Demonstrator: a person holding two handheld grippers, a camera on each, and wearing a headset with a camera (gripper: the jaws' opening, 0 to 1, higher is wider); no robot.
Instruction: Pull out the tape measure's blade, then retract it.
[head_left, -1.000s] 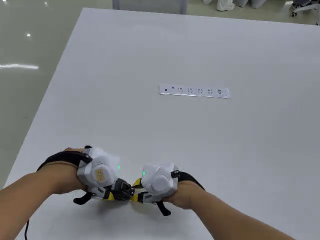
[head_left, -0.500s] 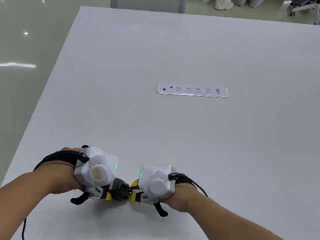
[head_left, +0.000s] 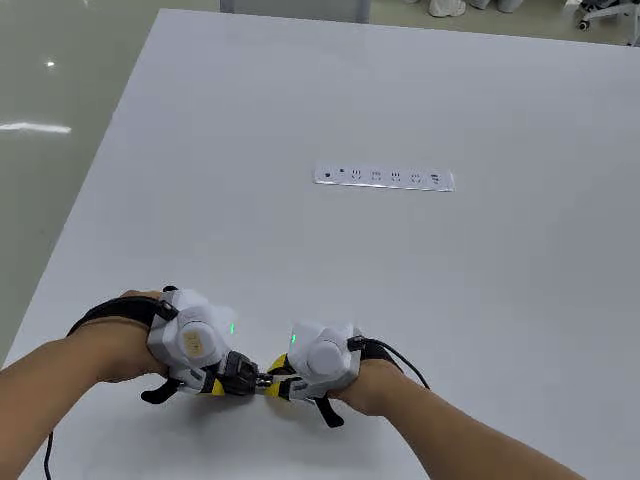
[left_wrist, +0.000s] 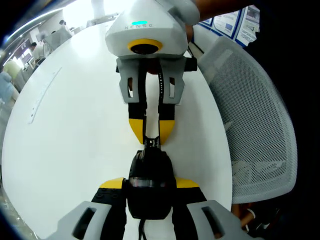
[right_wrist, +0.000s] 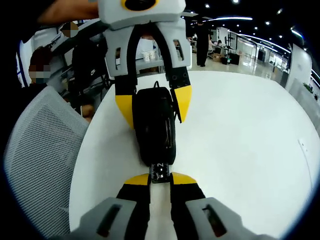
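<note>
A black tape measure (head_left: 241, 375) rests low over the white table (head_left: 400, 290), near its front edge. My left gripper (head_left: 232, 379) is shut on its case. In the left gripper view the case (left_wrist: 150, 182) sits between my yellow-tipped jaws. My right gripper (head_left: 276, 386) faces it from the right, shut on the blade's tip. In the right gripper view my right gripper (right_wrist: 160, 179) pinches the short blade end (right_wrist: 159, 171) just outside the case (right_wrist: 155, 125). In the left gripper view the right gripper (left_wrist: 151, 131) meets the case from above.
A white power strip (head_left: 385, 178) lies flat mid-table, far beyond the grippers. The table's left edge drops to a glossy floor (head_left: 50, 150). A white mesh chair (left_wrist: 250, 125) stands close to the table's front edge, also in the right gripper view (right_wrist: 40, 165).
The right gripper has drawn slightly to the right of the case, leaving a short gap with blade in it. The left gripper stays on the case.
</note>
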